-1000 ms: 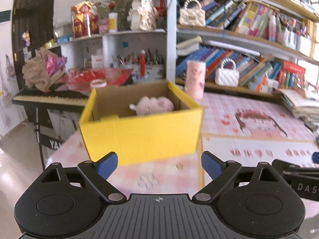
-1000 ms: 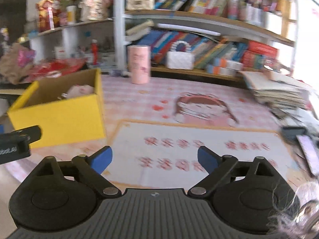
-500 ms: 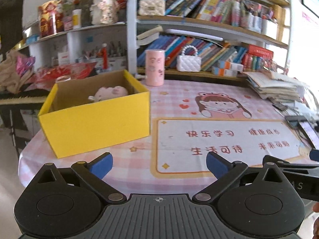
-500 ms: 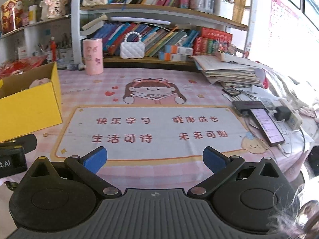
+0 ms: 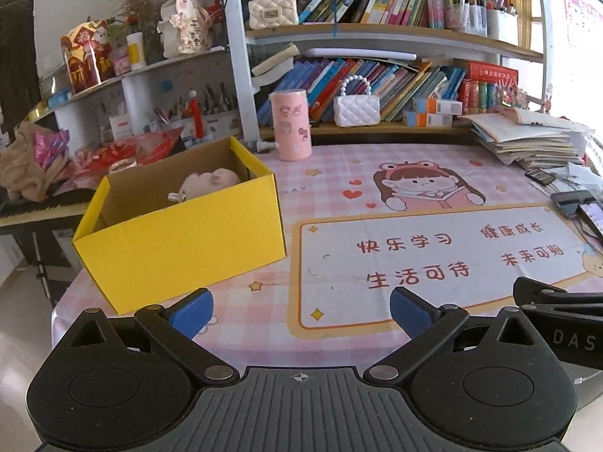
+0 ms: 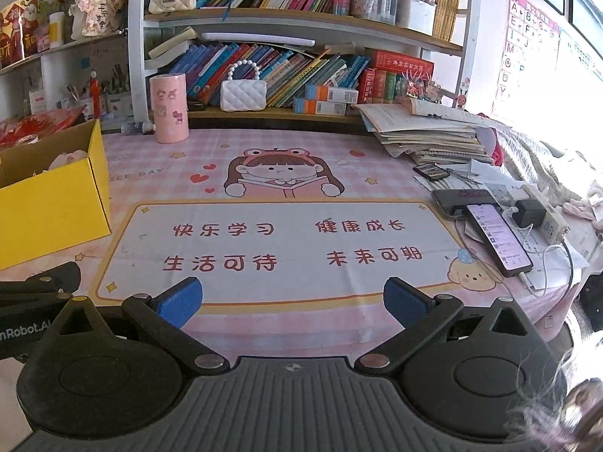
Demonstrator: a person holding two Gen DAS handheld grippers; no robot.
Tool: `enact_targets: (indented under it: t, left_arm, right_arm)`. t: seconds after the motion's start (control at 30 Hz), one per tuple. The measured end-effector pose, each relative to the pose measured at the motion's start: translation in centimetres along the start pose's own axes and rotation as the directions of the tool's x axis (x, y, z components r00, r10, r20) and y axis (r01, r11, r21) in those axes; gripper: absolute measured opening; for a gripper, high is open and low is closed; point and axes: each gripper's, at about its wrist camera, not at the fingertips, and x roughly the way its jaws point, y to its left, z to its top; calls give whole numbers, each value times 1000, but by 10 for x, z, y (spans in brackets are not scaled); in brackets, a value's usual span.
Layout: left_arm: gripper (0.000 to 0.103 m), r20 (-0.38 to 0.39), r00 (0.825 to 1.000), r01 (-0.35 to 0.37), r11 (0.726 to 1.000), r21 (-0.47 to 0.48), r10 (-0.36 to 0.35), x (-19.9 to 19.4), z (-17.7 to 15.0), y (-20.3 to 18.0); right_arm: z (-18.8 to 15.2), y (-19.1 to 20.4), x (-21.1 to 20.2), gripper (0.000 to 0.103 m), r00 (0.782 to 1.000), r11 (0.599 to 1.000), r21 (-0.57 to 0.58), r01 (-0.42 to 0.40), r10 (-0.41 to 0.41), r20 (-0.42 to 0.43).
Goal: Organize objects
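A: What is sitting on the tabletop (image 5: 414, 196)?
B: A yellow box (image 5: 181, 241), lying left of centre in the left view, is holding a pink plush (image 5: 209, 182). A pink cup (image 5: 291, 130) is standing upright behind it, near the shelf.
A: The grippers?
B: The left gripper (image 5: 301, 310) and right gripper (image 6: 292, 301) are both hovering at the lower frame, jaws just having been opening, now gaping wide with nothing between them.
A: Anything else?
B: Phones (image 6: 497, 237) are lying at the right edge.

Left gripper (image 5: 299, 310) and right gripper (image 6: 292, 299) both tilt down near the table (image 6: 339, 150) edge, jaws just opened wide, nothing between them
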Motion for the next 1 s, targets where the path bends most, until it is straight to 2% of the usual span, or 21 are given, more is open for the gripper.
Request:
enact_targets:
  t: [1.0]
  left_arm:
    - [101,-48,999,-17,999,-29,16,5,0,3]
  right_arm:
    - [2,2,6,103,1000,1000,-1,2,-2,-16]
